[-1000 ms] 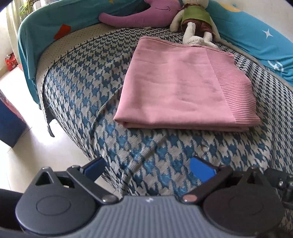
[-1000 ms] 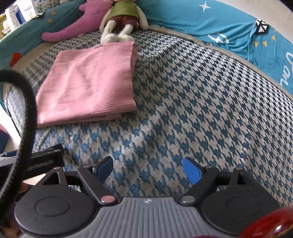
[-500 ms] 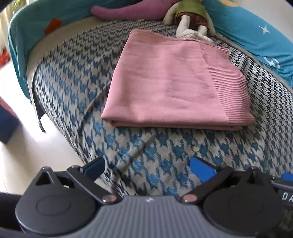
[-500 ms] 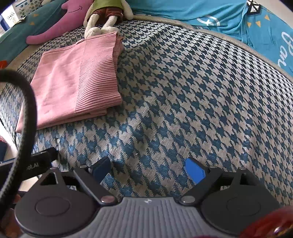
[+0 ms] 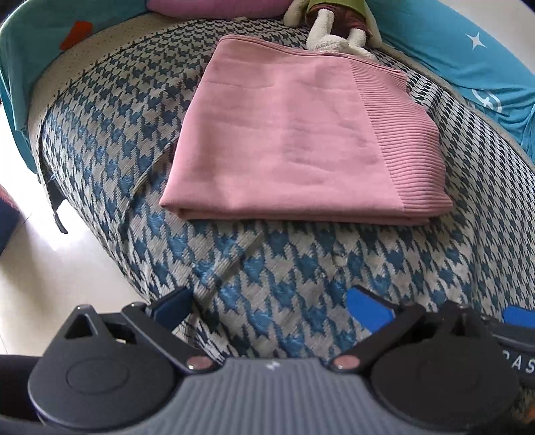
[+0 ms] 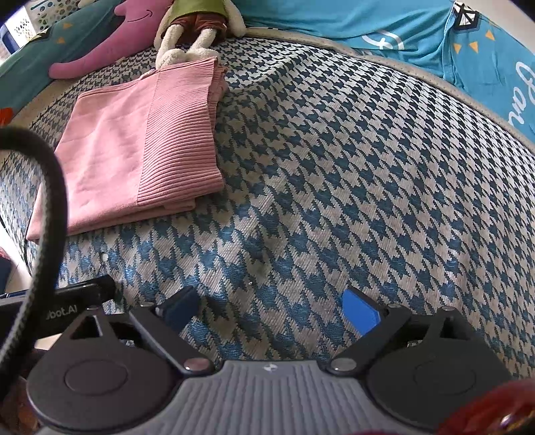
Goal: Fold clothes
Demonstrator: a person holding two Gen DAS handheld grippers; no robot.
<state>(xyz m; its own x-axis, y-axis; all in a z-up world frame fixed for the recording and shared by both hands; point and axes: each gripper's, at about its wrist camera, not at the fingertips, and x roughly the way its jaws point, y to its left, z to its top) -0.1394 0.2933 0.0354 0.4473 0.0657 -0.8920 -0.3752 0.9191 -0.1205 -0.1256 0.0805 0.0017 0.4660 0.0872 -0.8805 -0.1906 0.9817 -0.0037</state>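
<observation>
A pink garment [image 5: 294, 134] lies folded into a flat rectangle on the blue-and-white houndstooth bed cover [image 5: 294, 274], its ribbed hem on the right. In the right wrist view the same pink garment [image 6: 133, 150] sits at the upper left. My left gripper [image 5: 271, 306] hovers open above the cover, short of the garment's near edge, nothing between its blue pads. My right gripper [image 6: 271, 309] is over bare cover to the right of the garment; its jaws are opening and hold nothing.
A stuffed rabbit doll [image 6: 197, 30] and a purple plush [image 6: 110, 43] lie just behind the garment. Teal bedding [image 6: 434, 43] runs along the far edge. The bed's left edge drops to a pale floor [image 5: 50, 277]. A black cable [image 6: 50, 207] crosses the right wrist view.
Both views have tipped further down, so the folded garment looms larger and the toys slide toward the top edge. The right gripper's pads stand slightly wider apart. The garment has not moved.
</observation>
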